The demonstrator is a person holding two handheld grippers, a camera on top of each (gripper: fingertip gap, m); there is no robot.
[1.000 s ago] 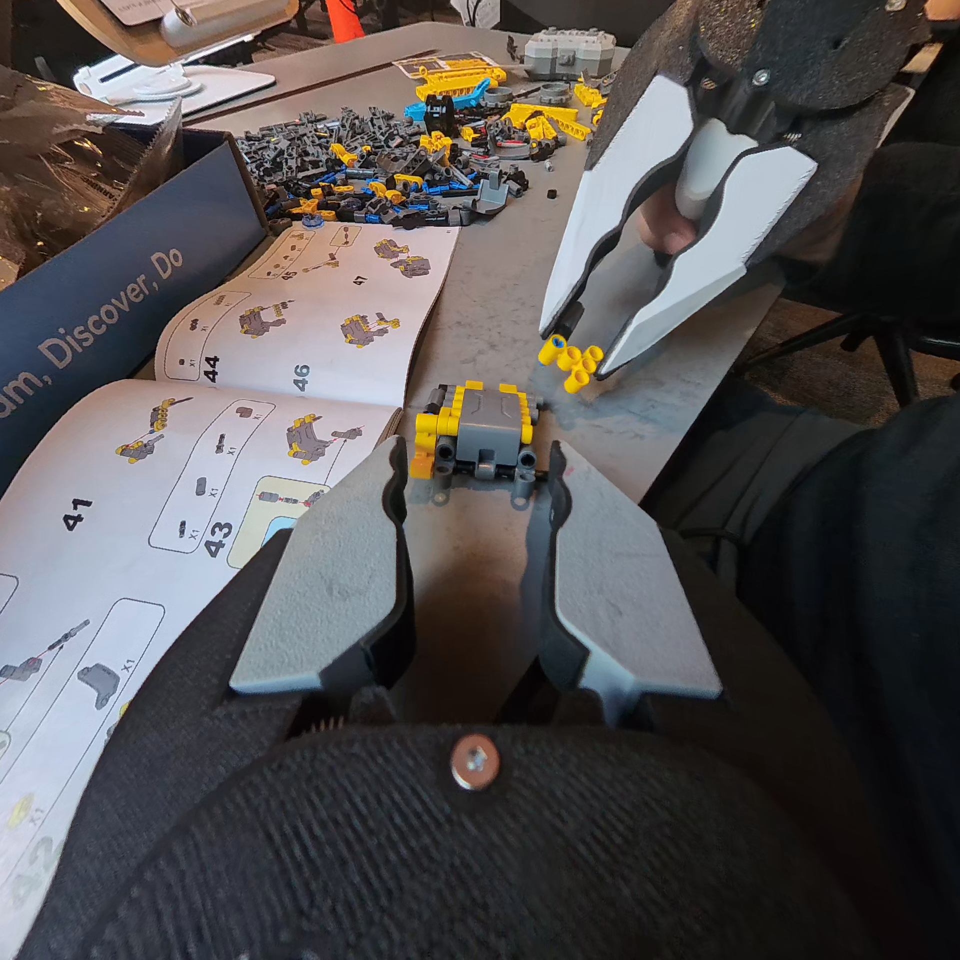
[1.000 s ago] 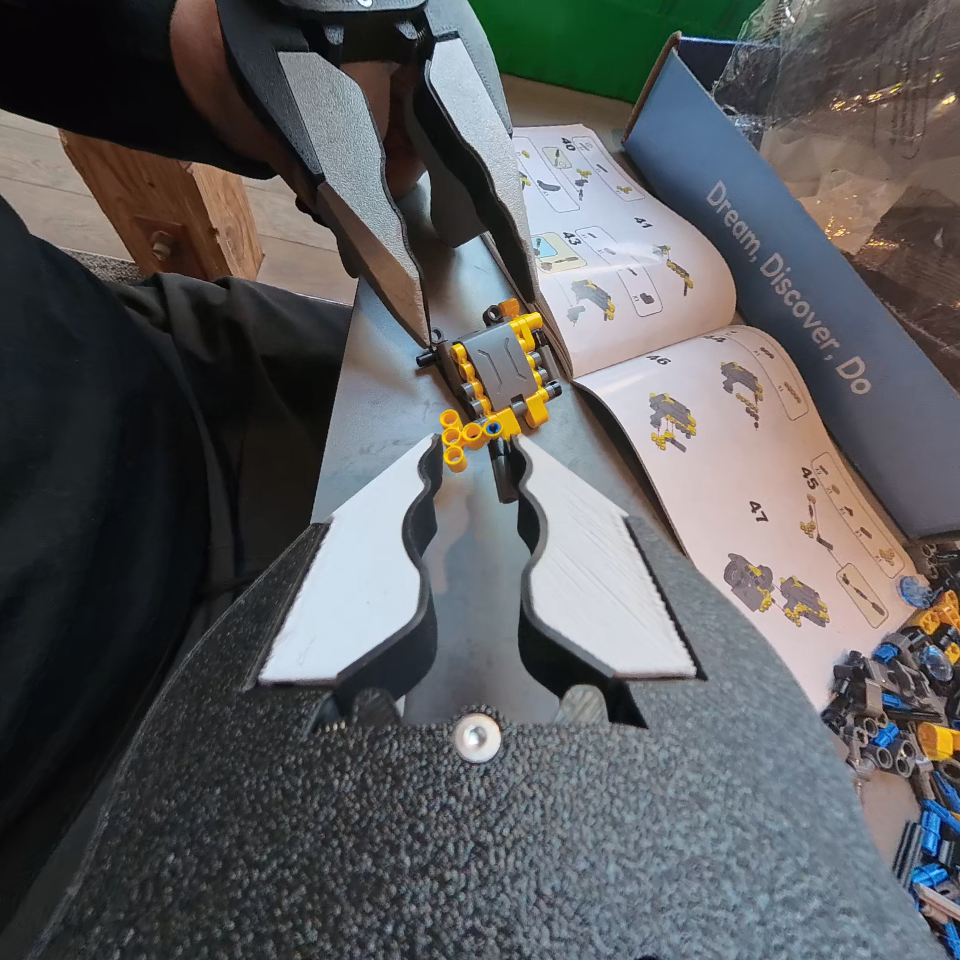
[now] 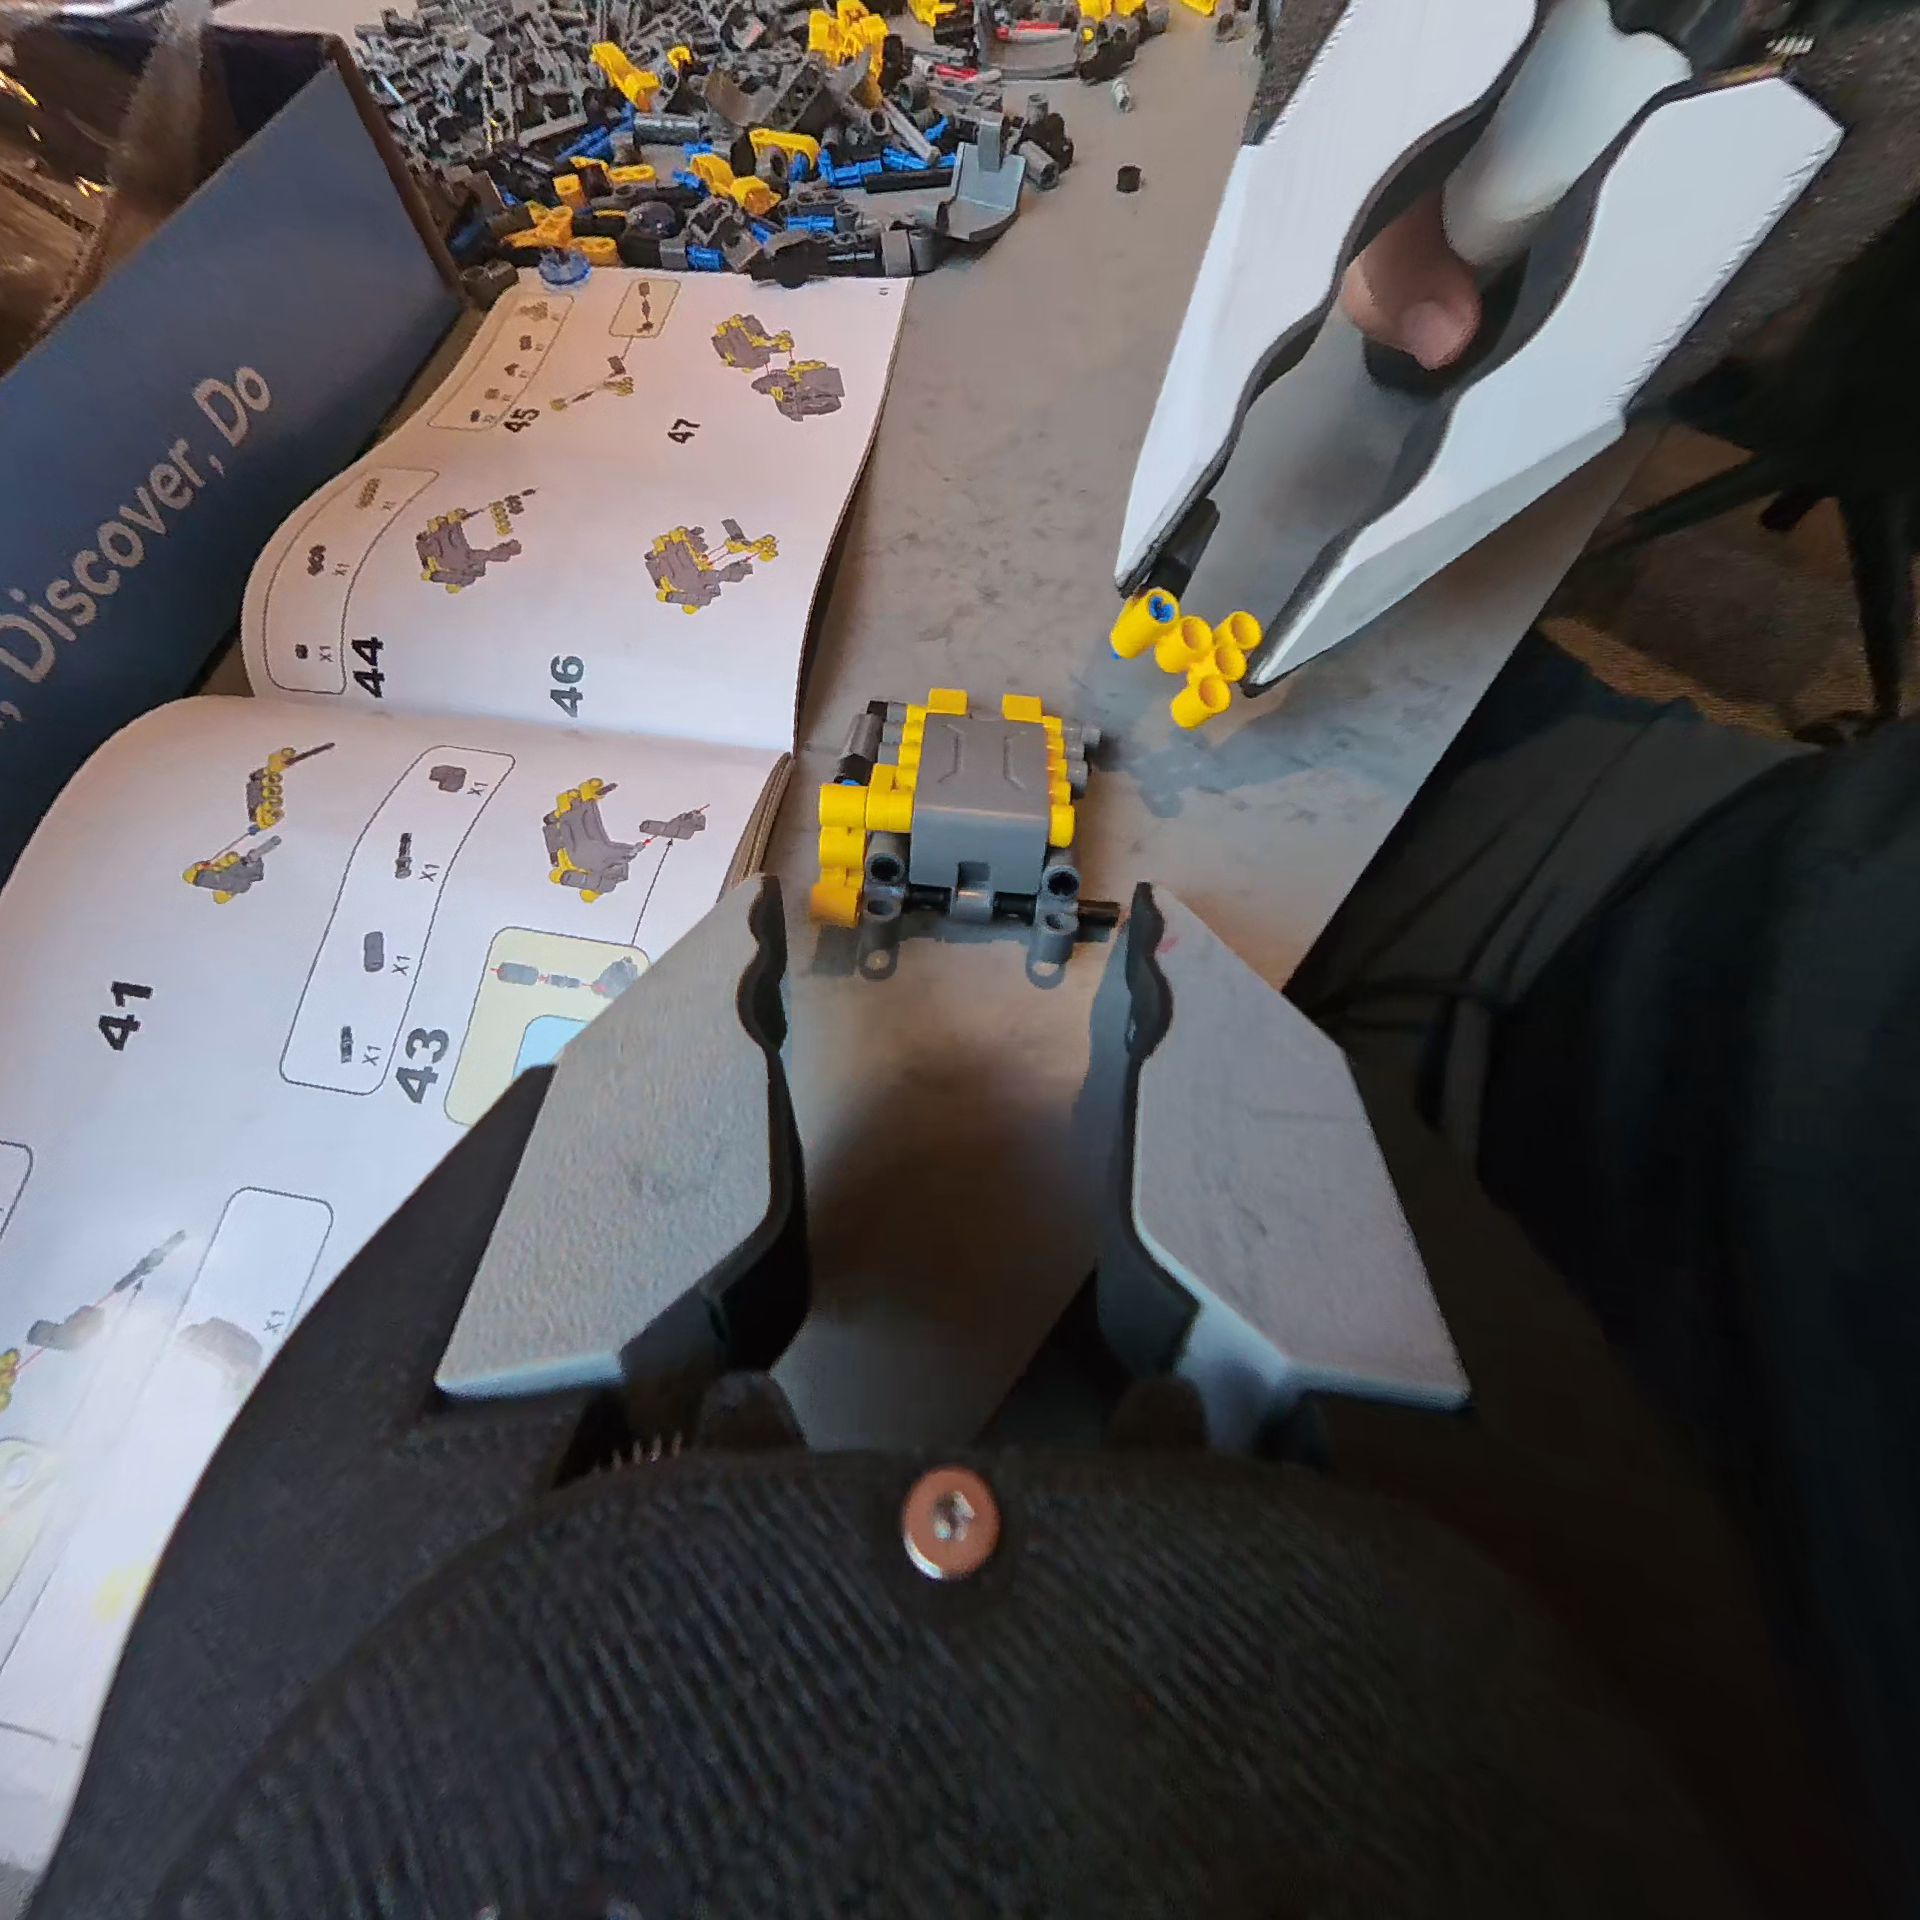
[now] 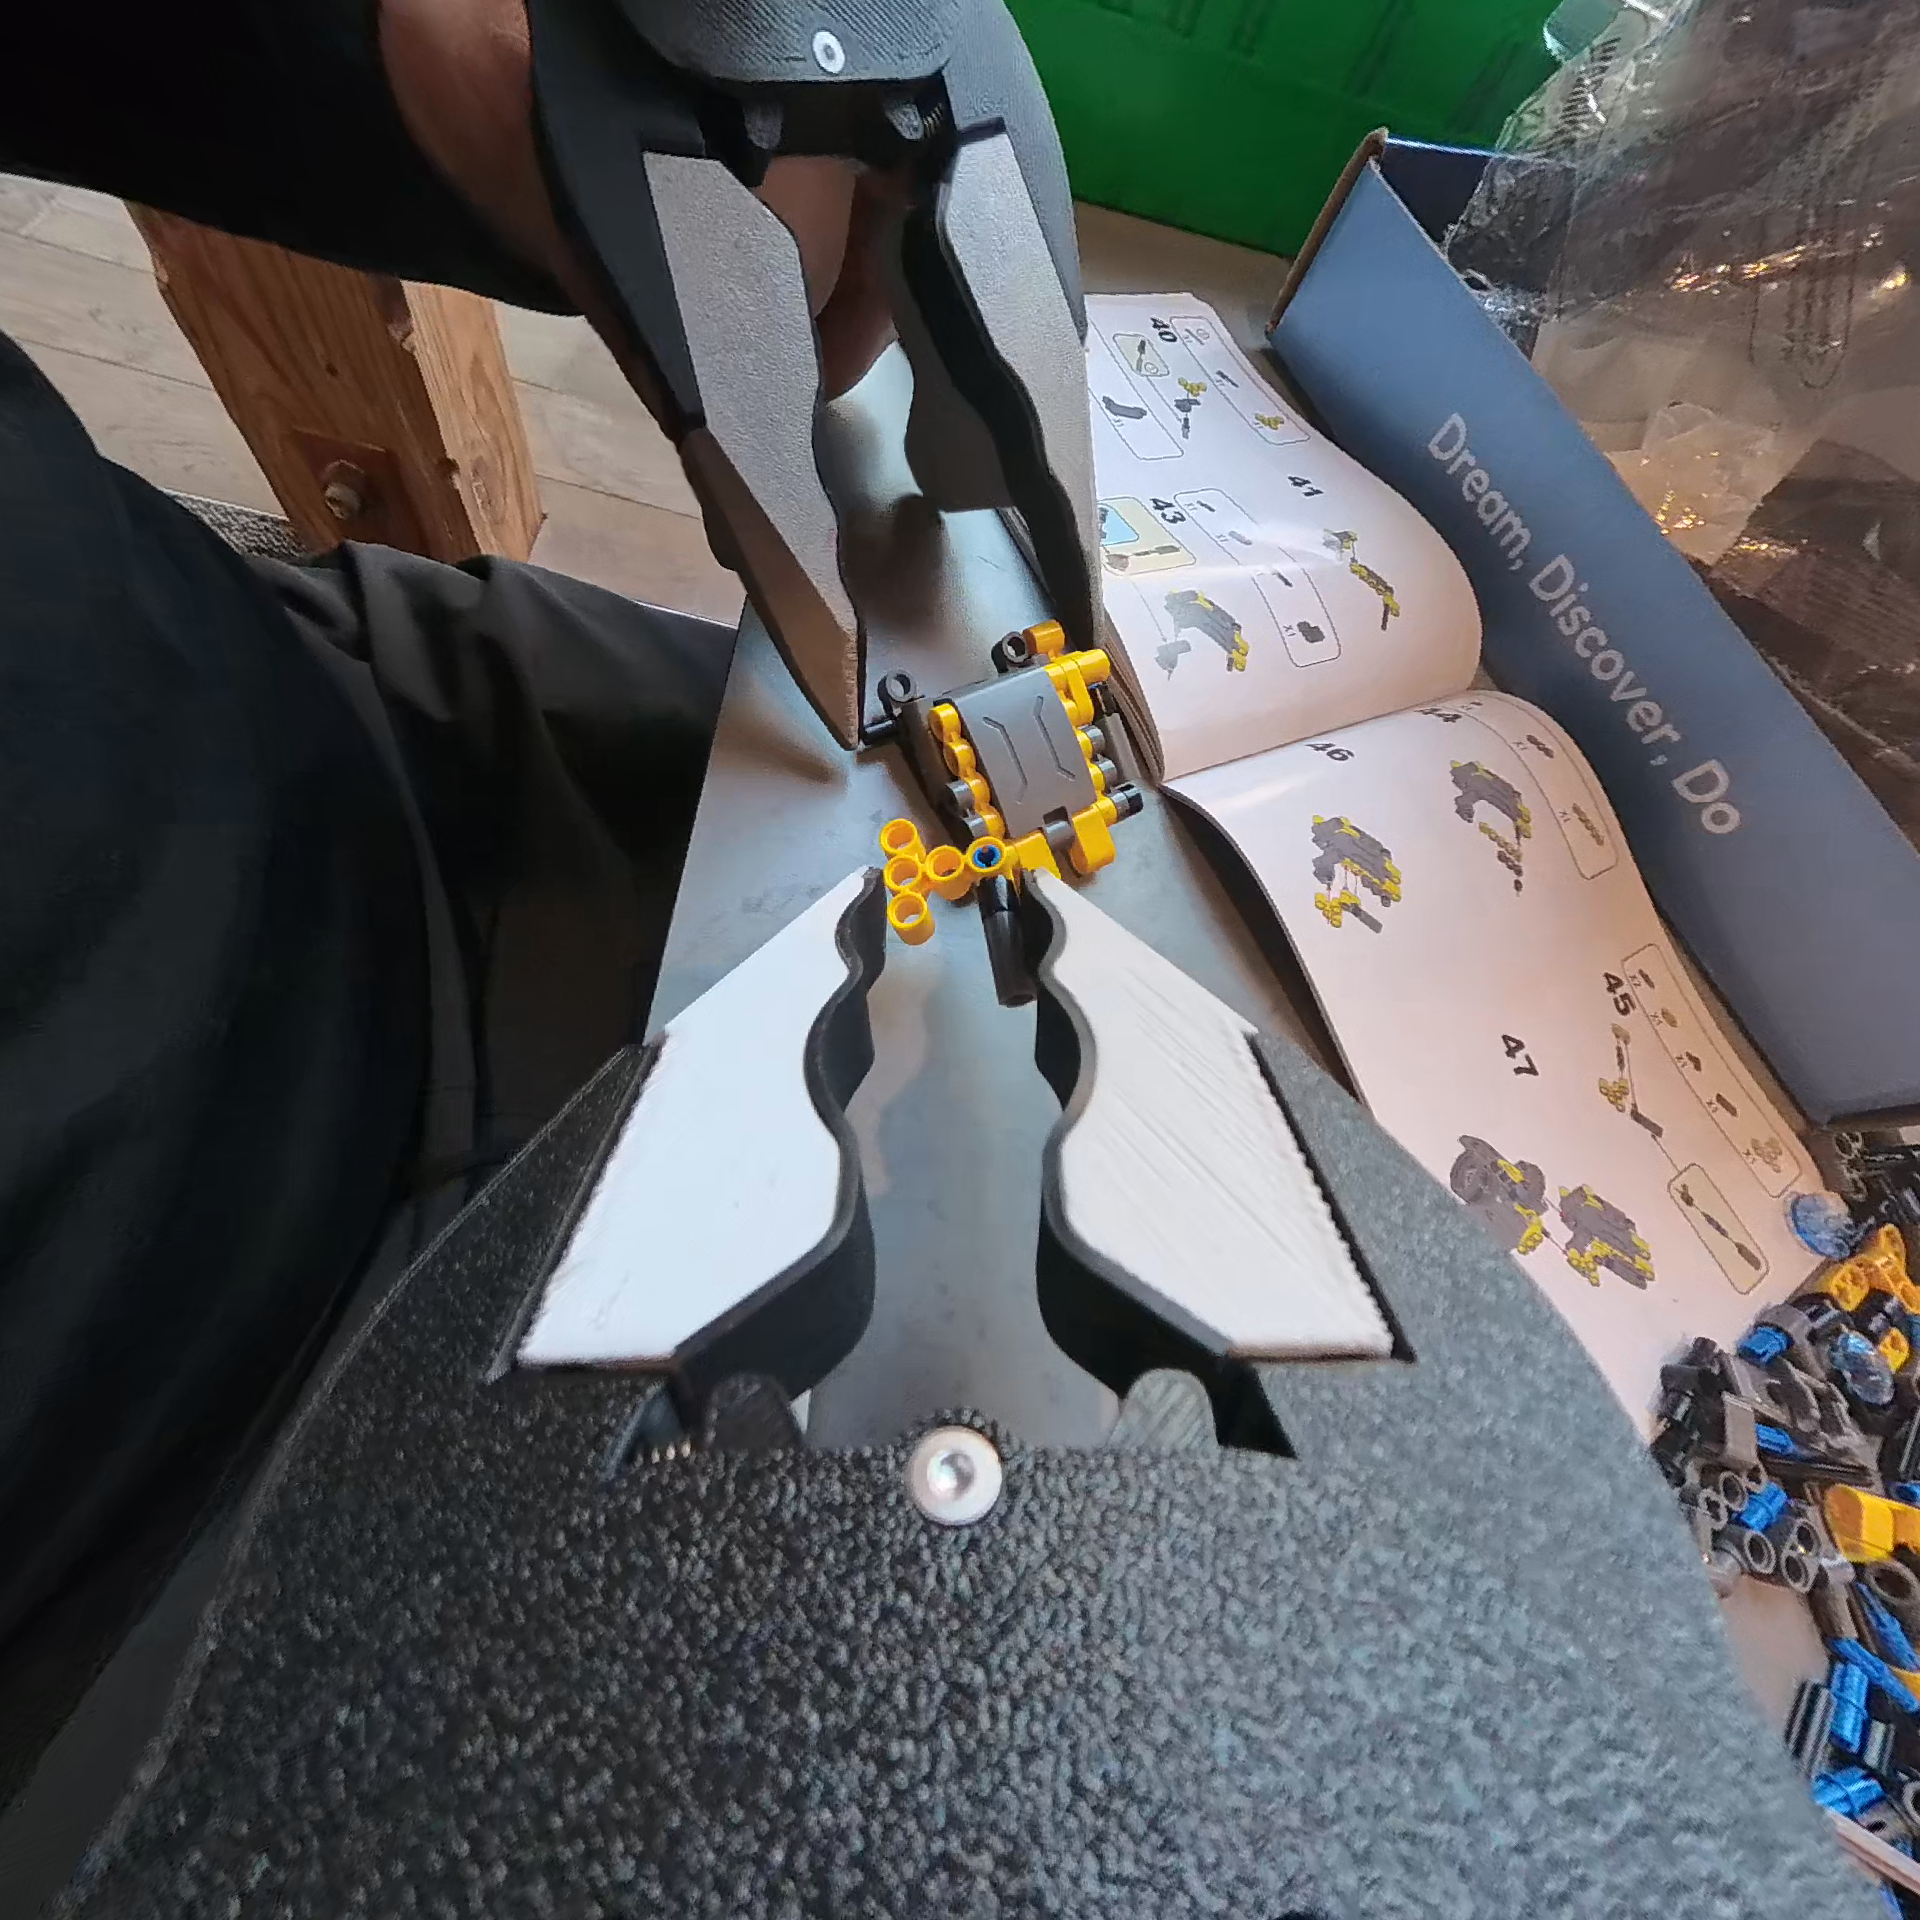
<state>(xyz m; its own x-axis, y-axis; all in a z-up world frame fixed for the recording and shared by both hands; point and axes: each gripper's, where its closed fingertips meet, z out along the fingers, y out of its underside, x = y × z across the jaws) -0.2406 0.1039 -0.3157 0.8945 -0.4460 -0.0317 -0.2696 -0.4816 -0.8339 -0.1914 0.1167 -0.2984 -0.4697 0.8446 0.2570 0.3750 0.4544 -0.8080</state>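
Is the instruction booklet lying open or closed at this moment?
Open. The instruction booklet lies spread on the table, two curved pages meeting at a centre fold, beside the grey and yellow brick assembly.

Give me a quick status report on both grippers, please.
Left gripper open, just short of grey-yellow brick assembly. Right gripper open around yellow connector piece.

Bare table between open booklet and table edge; brick pile beyond.
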